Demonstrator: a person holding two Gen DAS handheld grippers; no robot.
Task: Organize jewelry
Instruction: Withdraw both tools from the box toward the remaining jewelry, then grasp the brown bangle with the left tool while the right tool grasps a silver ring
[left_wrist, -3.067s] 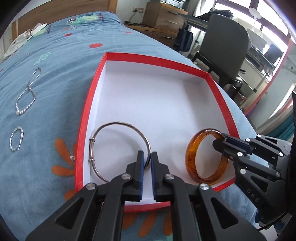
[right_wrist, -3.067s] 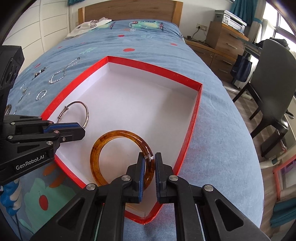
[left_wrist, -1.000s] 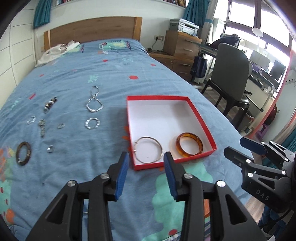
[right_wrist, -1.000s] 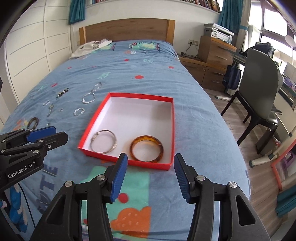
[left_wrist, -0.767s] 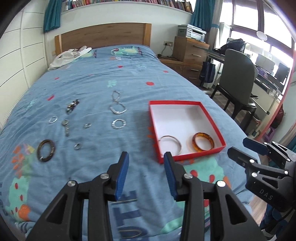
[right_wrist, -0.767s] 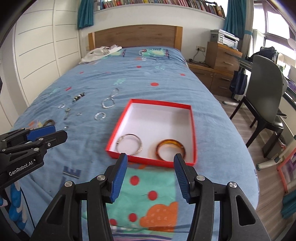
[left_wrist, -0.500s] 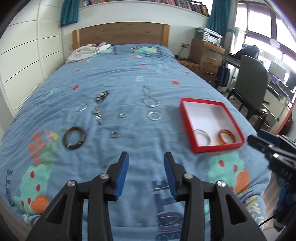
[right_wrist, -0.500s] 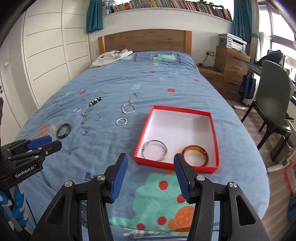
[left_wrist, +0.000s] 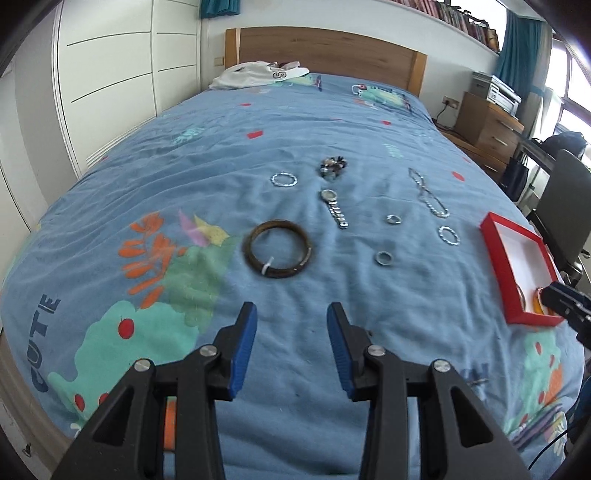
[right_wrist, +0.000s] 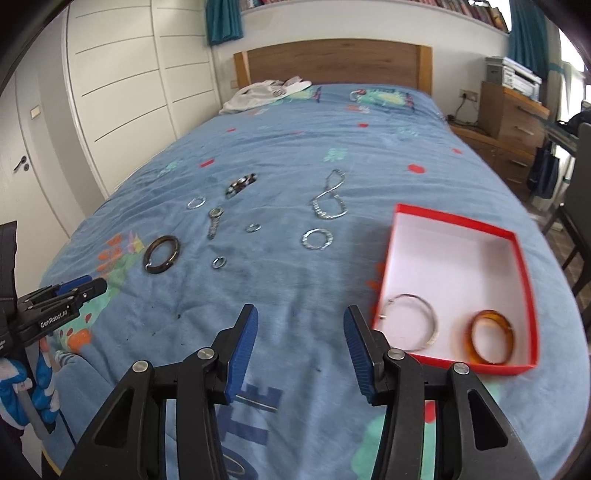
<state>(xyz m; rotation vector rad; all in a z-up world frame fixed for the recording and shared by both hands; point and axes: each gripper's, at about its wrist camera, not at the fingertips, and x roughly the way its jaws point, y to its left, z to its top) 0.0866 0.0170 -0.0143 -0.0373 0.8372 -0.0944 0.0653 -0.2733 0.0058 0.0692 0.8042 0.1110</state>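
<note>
A red box (right_wrist: 524, 273) with a white floor lies on the blue bedspread; in it are a silver bangle (right_wrist: 412, 326) and an amber bangle (right_wrist: 493, 336). The box also shows in the left wrist view (left_wrist: 496, 251). A dark brown bangle (left_wrist: 277, 249) lies straight ahead of my open, empty left gripper (left_wrist: 291, 314). Beyond it lie a watch (left_wrist: 334, 208), several silver rings and a chain (left_wrist: 428, 195). My right gripper (right_wrist: 299, 317) is open and empty, left of the box. The dark bangle (right_wrist: 161, 254) also shows in the right wrist view.
A white garment (left_wrist: 258, 75) lies by the wooden headboard (left_wrist: 325, 55). White wardrobe doors (right_wrist: 122, 85) line the left side. A wooden drawer unit (right_wrist: 513, 114) and a dark chair (left_wrist: 565, 206) stand right of the bed.
Both grippers let go of the bangles in the box, opened and pulled back. The left gripper has swung left and now faces the dark brown bangle.
</note>
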